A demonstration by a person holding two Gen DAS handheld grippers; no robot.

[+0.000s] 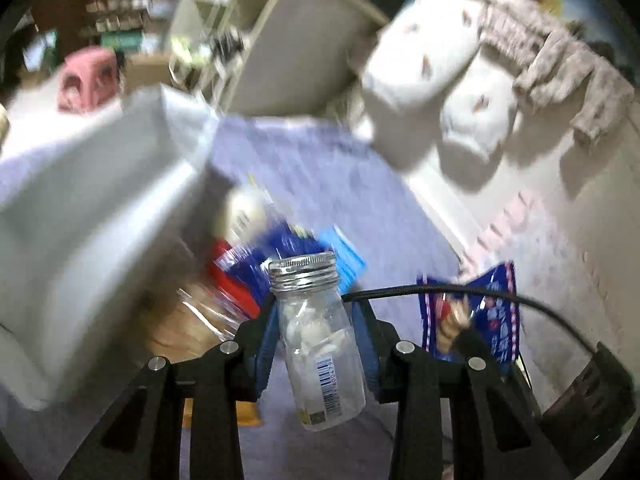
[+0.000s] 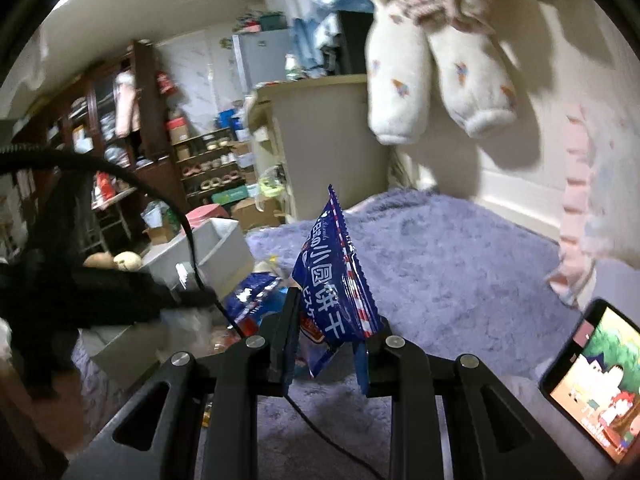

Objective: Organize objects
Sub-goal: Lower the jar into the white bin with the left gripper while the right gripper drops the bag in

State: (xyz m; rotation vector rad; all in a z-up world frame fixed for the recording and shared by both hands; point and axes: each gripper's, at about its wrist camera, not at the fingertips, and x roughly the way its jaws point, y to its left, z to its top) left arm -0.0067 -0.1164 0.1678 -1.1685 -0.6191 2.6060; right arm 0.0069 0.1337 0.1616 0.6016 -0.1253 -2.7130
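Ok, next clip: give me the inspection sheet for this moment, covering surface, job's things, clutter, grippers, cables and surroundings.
Surface: purple fuzzy blanket, partly covered.
Job's things: clear jar with metal screw lid, white pieces inside; blue biscuit packet; white storage box at left.
Clutter: pile of snack packets beside the box; phone with screen lit.
Grippers: left gripper shut on the jar; right gripper shut on the packet.
Cables: black cable arcing past the left gripper.
Surroundings: white socks hanging on the wall; crowded shelves behind.

Purple fuzzy blanket (image 2: pixel 460 264), hanging white socks (image 2: pixel 400 80), lit phone (image 2: pixel 592 380) at right.
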